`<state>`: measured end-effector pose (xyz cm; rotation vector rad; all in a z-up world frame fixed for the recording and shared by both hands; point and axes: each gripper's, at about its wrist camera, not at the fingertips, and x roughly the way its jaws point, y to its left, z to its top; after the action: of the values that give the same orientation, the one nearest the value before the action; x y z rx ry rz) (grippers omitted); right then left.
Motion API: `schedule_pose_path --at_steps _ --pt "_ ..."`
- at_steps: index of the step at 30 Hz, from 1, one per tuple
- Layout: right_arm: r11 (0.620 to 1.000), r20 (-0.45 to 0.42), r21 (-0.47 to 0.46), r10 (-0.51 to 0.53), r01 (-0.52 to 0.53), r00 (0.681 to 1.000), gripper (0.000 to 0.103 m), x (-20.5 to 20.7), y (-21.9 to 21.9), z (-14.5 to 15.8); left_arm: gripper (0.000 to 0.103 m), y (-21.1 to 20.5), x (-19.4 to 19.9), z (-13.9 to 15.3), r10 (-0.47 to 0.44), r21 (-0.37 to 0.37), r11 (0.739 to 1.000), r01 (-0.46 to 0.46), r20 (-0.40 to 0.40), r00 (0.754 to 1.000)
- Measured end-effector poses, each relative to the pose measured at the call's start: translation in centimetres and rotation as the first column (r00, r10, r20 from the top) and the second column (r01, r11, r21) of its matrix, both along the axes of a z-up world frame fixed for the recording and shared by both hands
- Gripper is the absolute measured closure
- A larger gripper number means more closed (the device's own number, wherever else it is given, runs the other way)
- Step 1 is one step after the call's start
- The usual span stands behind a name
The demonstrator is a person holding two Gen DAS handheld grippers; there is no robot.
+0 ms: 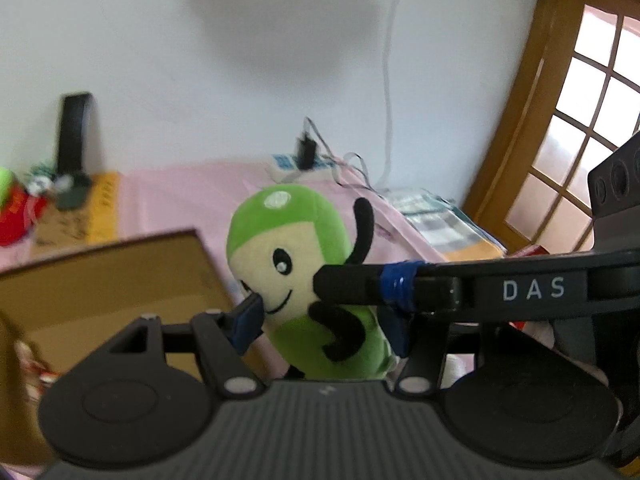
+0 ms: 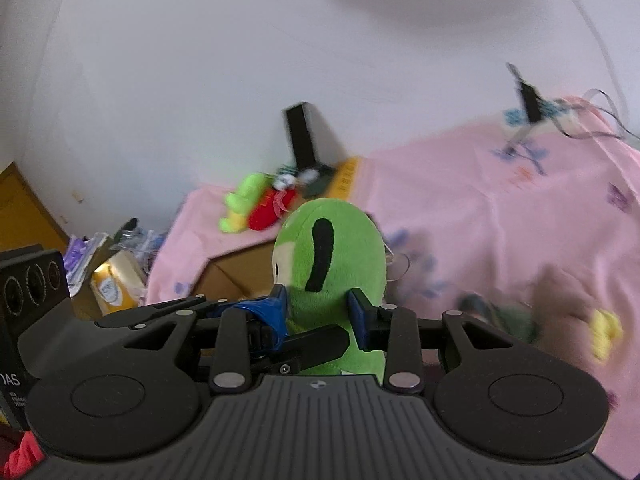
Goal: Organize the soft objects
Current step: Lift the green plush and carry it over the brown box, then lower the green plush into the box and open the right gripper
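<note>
While the green plush toy (image 1: 296, 276) hung above the pink sheet (image 2: 500, 208), the left gripper (image 1: 320, 312) and right gripper (image 2: 318, 314) both clamped its body, beside a cardboard box (image 1: 108, 280).

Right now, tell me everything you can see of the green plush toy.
The green plush toy is soft and fuzzy: green body, cream face with a black eye and smile, a white patch on top, and black curved limbs or feelers. It is upright, lifted above the pink cloth, beside a cardboard box. Both grippers grip it: the left gripper around its middle, the right gripper pinching its back.
</note>
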<state>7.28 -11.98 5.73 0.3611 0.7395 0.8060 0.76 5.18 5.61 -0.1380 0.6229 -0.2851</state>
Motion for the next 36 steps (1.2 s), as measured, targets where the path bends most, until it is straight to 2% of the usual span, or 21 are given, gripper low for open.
schedule_pose_path --at_steps 4,9,14,19,28,32,36 --pt "0.998 0.034 0.034 0.051 -0.052 0.998 0.086 0.8 4.1 0.8 0.044 4.0 -0.2 1.1 0.054 0.034 0.998 -0.055 0.028 0.998" --pt "0.991 0.026 0.062 0.113 -0.114 0.993 0.086 1.7 10.0 0.5 0.044 9.6 -0.3 0.7 0.126 0.068 0.99 -0.127 0.012 0.992" --pt "0.987 -0.016 0.037 0.159 -0.158 0.987 0.086 2.1 15.5 -1.5 0.044 14.5 -0.1 -1.8 0.178 0.103 0.98 -0.17 -0.068 0.982" --pt "0.984 -0.113 0.009 0.176 -0.176 0.978 0.086 2.2 19.6 -4.3 0.044 18.1 0.5 -5.0 0.199 0.11 0.977 -0.183 -0.162 0.966" --pt "0.983 -0.312 -0.043 0.154 -0.176 0.937 0.086 2.1 22.8 -7.8 0.043 20.6 0.8 -9.3 0.176 0.112 0.983 -0.149 -0.301 0.937" --pt "0.979 -0.37 -0.067 0.155 -0.192 0.916 0.086 2.2 23.8 -8.7 0.044 21.0 0.9 -10.3 0.17 0.112 0.984 -0.14 -0.336 0.926" --pt "0.976 -0.41 -0.08 0.151 -0.201 0.899 0.084 2.4 24.1 -9.4 0.041 20.3 0.9 -10.9 0.169 0.17 0.978 -0.117 -0.334 0.927"
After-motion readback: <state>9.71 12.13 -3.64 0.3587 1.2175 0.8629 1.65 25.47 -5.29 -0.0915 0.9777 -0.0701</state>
